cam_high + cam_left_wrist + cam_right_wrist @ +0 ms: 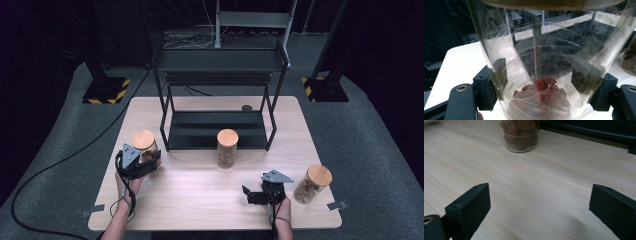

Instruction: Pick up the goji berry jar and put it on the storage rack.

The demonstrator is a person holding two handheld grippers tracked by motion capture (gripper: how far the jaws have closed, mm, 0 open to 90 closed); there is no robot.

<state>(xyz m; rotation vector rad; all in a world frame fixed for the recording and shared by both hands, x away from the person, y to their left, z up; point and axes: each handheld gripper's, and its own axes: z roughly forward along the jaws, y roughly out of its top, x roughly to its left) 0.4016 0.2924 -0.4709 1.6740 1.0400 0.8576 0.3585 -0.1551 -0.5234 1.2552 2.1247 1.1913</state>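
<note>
At a pale wooden table (200,200), a person's left gripper (145,162) is clamped around a clear glass jar (145,147) with a round wooden lid, held at the table's left side just in front of the black metal shelf rack (217,100). In the left gripper view, both black pads press against the jar's glass wall (544,50), one on each side, and a small heap of dried red fruit (541,96) lies at the bottom of the jar. The right gripper (255,194) rests low near the table's front edge, its jaws spread wide with nothing between them; in the right gripper view, bare wood lies between the two jaws, and a second jar (521,135) of reddish-brown pieces stands farther off. That middle jar (227,148) stands just before the rack's lower shelf, and a third lidded jar (312,184) stands to the right of the right gripper, near the table's right edge.
</note>
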